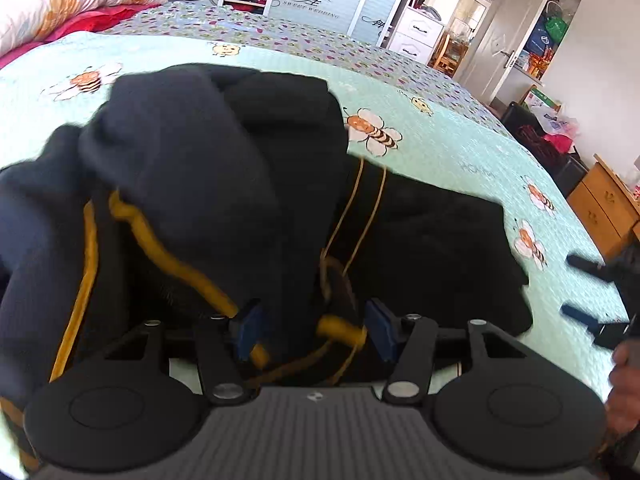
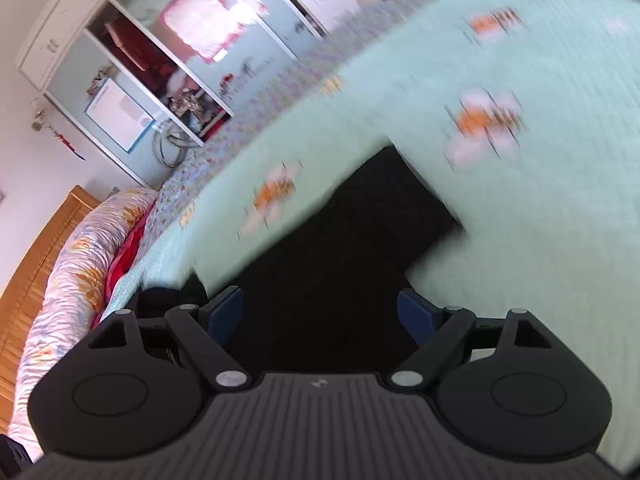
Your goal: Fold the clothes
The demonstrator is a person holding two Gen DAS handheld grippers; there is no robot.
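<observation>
Left wrist view: left tool (image 1: 314, 330) stands apart around the dark hoodie (image 1: 224, 184) on the bed (image 1: 440, 148), its drawstring (image 1: 344, 332) could snag. Right tool (image 2: 320, 316), apart, hovers blurred; it may misgrip.

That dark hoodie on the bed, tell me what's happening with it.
A person is folding a dark hoodie with yellow trim on a bee-print bedspread, a handheld gripper in each hand. The left gripper is at the bunched-up garment, fingers apart, with fabric and a yellow drawstring between them. The right gripper hovers open over a flat part of the garment near its edge. The hoodie is only partly folded, one part heaped over the rest.
</observation>
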